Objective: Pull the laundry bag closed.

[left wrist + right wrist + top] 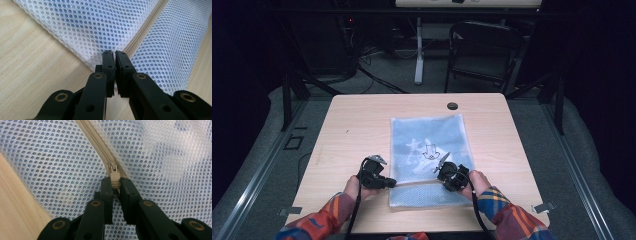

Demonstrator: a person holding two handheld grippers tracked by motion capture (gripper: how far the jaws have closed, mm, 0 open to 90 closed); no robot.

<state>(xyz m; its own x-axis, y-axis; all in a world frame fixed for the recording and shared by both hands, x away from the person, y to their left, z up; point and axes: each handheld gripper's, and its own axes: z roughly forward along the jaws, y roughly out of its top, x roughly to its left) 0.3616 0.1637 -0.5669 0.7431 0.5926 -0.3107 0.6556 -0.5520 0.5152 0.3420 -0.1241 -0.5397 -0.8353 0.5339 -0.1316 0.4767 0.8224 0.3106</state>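
High view. The mesh bag [430,160] lies flat on the worktop [352,125], its long side running away from me and its near end towards my forearms. Inside it something pale with a dark printed figure shows through the netting; I cannot tell what it is. A tan zipper [417,183] crosses the bag near that end, and I have one claw at each end of this line: my left claw [390,183] at the bag's left edge, my right claw [443,171] over the bag itself, nearer its right edge. I judge this split deliberate: one claw anchors the cloth so the other can work the zipper without dragging the whole bag along.

Left gripper view. The left claw [114,53] is closed to a narrow slit on the mesh bag's [95,27] edge, right where the zipper [147,27] reaches it. A thin layer of material seems pinched between the jaws, though the jaws themselves hide the contact. Gripping at the zipper's end puts the hold in line with any pull along the teeth.

Right gripper view. The right claw [116,180] is drawn in on the pull tab [115,177], the jaws pressing its two sides. The slider sits just ahead of the tips on the zipper [96,140], with mesh bag [50,157] to either side. Holding the tab low and in line with the track should let the slider travel without jamming.
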